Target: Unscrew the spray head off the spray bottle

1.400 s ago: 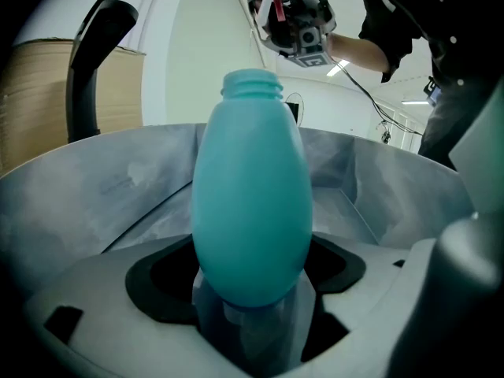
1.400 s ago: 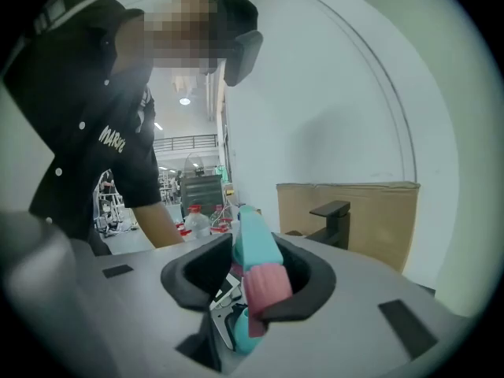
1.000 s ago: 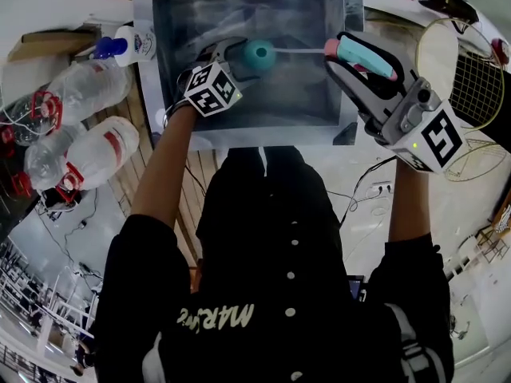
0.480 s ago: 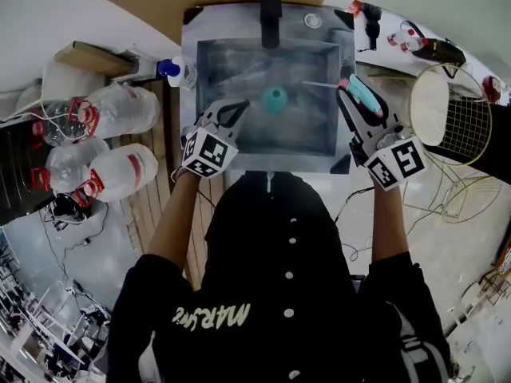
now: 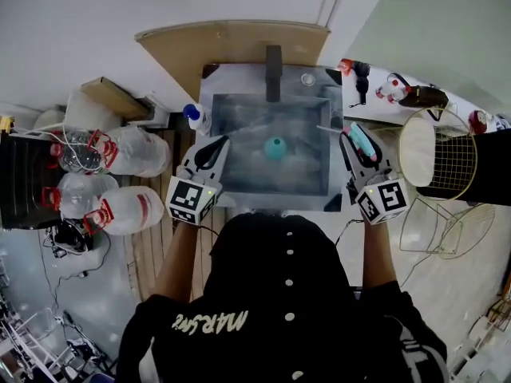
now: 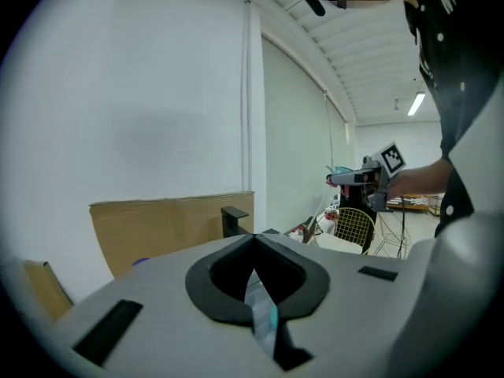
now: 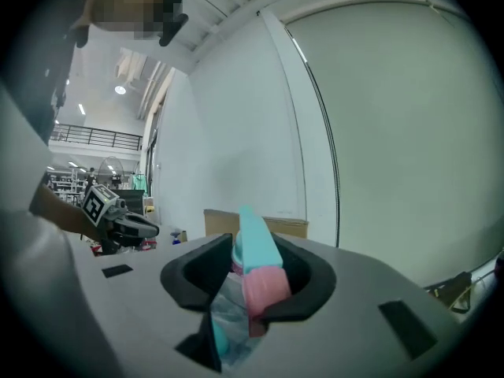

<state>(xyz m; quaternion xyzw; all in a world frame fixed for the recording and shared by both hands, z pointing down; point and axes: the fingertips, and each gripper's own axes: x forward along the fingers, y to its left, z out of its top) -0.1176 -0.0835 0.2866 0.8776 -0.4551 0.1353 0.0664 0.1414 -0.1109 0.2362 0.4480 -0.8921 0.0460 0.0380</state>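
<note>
A teal spray bottle (image 5: 275,148) without its head lies in the grey sink (image 5: 231,183). My left gripper (image 5: 216,144) hovers over the sink's left side, shut and empty, apart from the bottle. In the left gripper view its jaws (image 6: 253,241) meet with nothing between them. My right gripper (image 5: 352,136) is over the sink's right rim, shut on the teal and pink spray head (image 5: 362,143), whose thin dip tube (image 5: 328,130) sticks out to the left. The spray head (image 7: 257,264) fills the jaws in the right gripper view.
A black faucet (image 5: 274,72) stands at the sink's back. Large water bottles (image 5: 132,152) lie on the left, a small blue-capped bottle (image 5: 196,117) by the sink's left corner. A wire basket (image 5: 447,154) and small items (image 5: 399,90) sit on the right. Cardboard (image 5: 231,45) leans behind.
The left gripper let go of the teal bottle, shut, and drew back to the left. The bottle stays in the sink. Both grippers and the camera pulled away from the sink.
</note>
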